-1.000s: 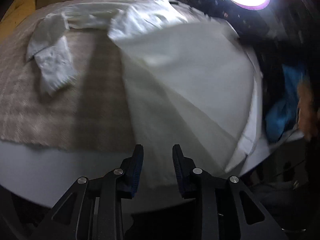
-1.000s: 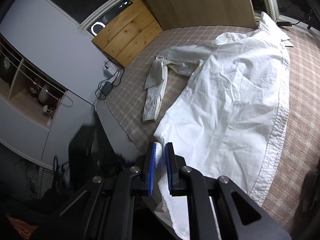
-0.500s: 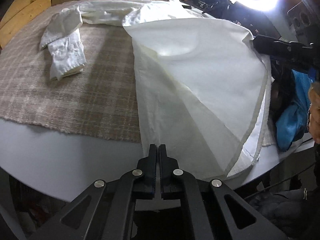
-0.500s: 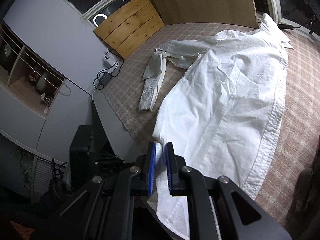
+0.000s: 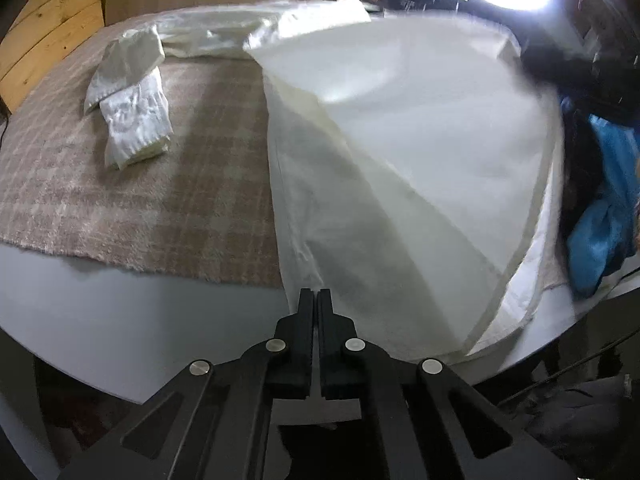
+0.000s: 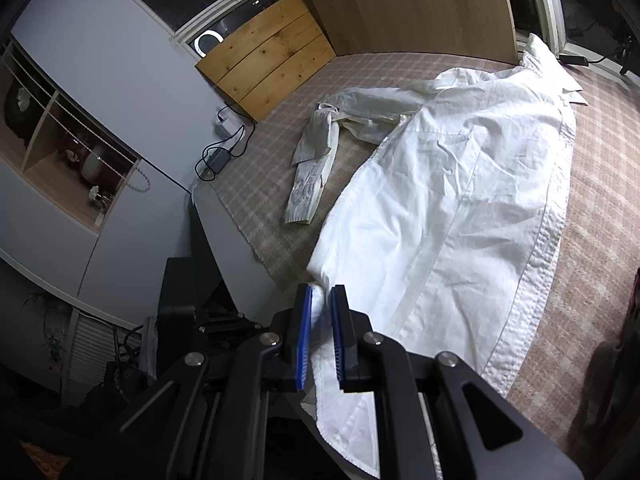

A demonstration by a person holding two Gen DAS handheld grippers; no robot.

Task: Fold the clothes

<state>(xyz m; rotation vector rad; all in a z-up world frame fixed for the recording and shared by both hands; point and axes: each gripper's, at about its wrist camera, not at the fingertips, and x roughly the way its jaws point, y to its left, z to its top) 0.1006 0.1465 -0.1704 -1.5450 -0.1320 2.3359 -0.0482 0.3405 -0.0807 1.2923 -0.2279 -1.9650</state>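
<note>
Left gripper (image 5: 317,294) at 6 o'clock, level, pressed together on the hem of the white shirt (image 5: 400,140) spread over the plaid blanket (image 5: 120,208); right gripper (image 6: 321,294) tilted downward, pinching the shirt's lower corner; sleeve (image 6: 312,168) folded toward 10 o'clock

Bare plaid blanket (image 5: 140,200) beside shirt (image 5: 400,160)

White cotton shirt (image 6: 448,208) spread on checked beige woven cloth (image 6: 592,208); folded sleeve (image 6: 314,164) lies left; wooden plank panel (image 6: 268,68) behind.
</note>
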